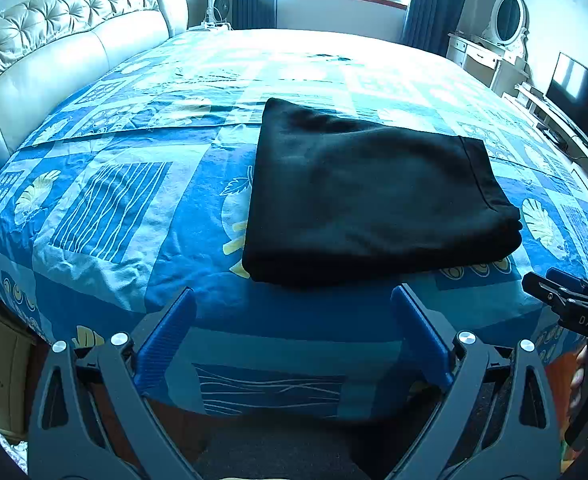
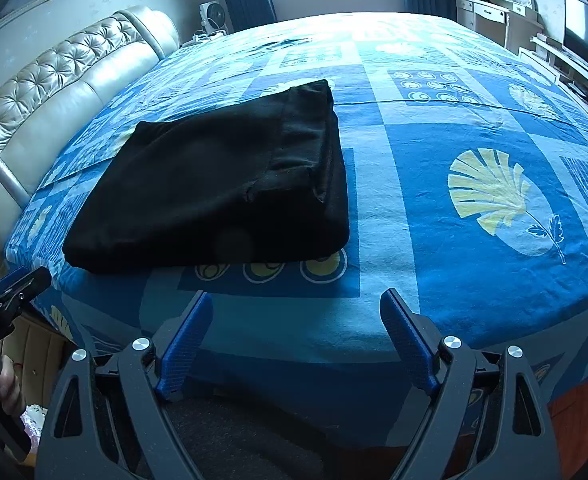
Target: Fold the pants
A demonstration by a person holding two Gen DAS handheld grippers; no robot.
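Black pants (image 1: 378,196) sit on the patterned blue bedspread (image 1: 126,200) near the foot-side edge, already folded into a compact, roughly rectangular stack, several layers thick, hem or waistband band visible along the right end. In the right wrist view the same stack (image 2: 214,184) lies left of center, with layered edges showing at its right end and one small pucker near the seam. Left gripper (image 1: 294,320) is spread wide and holding nothing, hovering over the bed edge just short of the near fold. Right gripper (image 2: 296,320) is likewise released and empty, over bare bedspread, near the stack's right corner but not touching it. Each tool also shows at the margin of the other's view, both clear of the fabric. Judgement: folding looks essentially finished — this reads as the release/retreat stage, or at most a final tidy. If another fold is wanted, it would call for both grippers pinching the two corners of one short end, all layers together, and carrying it over to the opposite end; thick soft fabric may slip or shed a lower layer if the pinch is shallow. Otherwise the only call is smoothing the top and squaring the right-end layers — little else appears outstanding. Headboard (image 1: 66,36) and dresser (image 1: 490,48) are well apart from the work area.
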